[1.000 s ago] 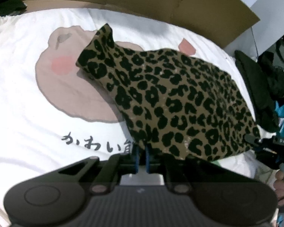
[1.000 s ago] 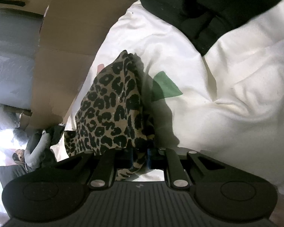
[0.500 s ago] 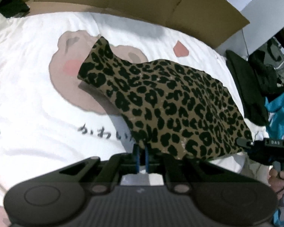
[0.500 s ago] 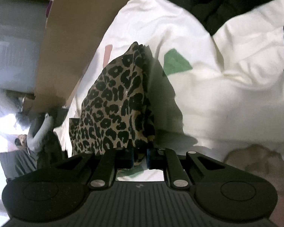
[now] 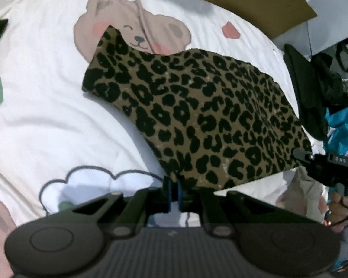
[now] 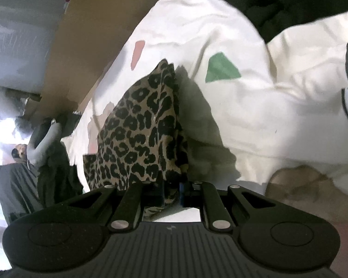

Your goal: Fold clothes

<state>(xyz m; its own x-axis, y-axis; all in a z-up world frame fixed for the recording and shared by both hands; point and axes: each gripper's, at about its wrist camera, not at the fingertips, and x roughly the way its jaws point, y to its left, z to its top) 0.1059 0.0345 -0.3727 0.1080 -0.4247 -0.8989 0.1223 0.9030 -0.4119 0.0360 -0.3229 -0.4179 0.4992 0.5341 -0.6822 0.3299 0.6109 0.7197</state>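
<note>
Hanging between the two grippers, the leopard-print cloth (image 5: pixel 197 115) has shifted across the white bedsheet (image 5: pixel 34 115) since a second ago, now uncovering the printed bear's smiling face (image 5: pixel 136 34) and a cloud outline (image 5: pixel 92 178) where dark lettering showed before. Left gripper (image 5: pixel 173 191) fingers pinch the cloth's near bottom edge and right gripper (image 6: pixel 172 190) fingers pinch a bunched corner, the far corner drooping onto the sheet. Open wrinkled sheet lies to the left; brown cardboard (image 5: pixel 266 2) bounds the far edge, dark clothes (image 5: pixel 308 88) and a teal garment (image 5: pixel 343 127) the right.
</note>
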